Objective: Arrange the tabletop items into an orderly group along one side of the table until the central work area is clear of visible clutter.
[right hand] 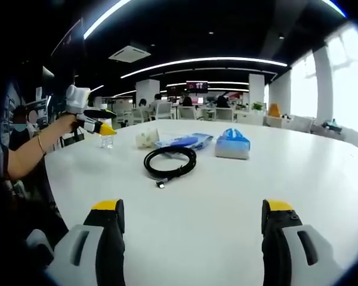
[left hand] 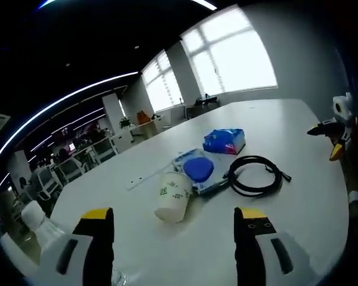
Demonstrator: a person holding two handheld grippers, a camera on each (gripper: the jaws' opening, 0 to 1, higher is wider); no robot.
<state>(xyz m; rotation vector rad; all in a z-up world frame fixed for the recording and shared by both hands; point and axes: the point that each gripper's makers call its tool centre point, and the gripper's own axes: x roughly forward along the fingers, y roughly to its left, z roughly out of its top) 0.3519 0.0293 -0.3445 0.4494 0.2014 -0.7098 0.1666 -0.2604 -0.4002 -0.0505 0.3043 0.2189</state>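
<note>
The left gripper [left hand: 174,217] is open above the near table edge, nothing between its jaws. Ahead of it a paper cup [left hand: 173,196] lies on its side against a blue-and-white packet [left hand: 198,170]. A coiled black cable [left hand: 255,174] lies to the packet's right, and a blue tissue pack [left hand: 224,141] sits further back. The right gripper [right hand: 193,208] is open and empty, some way short of the cable [right hand: 170,161]. Beyond it lie the tissue pack [right hand: 232,145], the packet [right hand: 185,141] and the cup [right hand: 147,138]. Each gripper shows in the other's view, right [left hand: 327,140] and left [right hand: 104,126].
A clear plastic bottle [left hand: 39,223] stands by the left jaw, below the left gripper in the right gripper view [right hand: 107,141]. A thin white strip [left hand: 144,176] lies left of the cup. The white table [right hand: 298,179] is bare around the cluster. A person's hand [right hand: 62,125] holds the left gripper.
</note>
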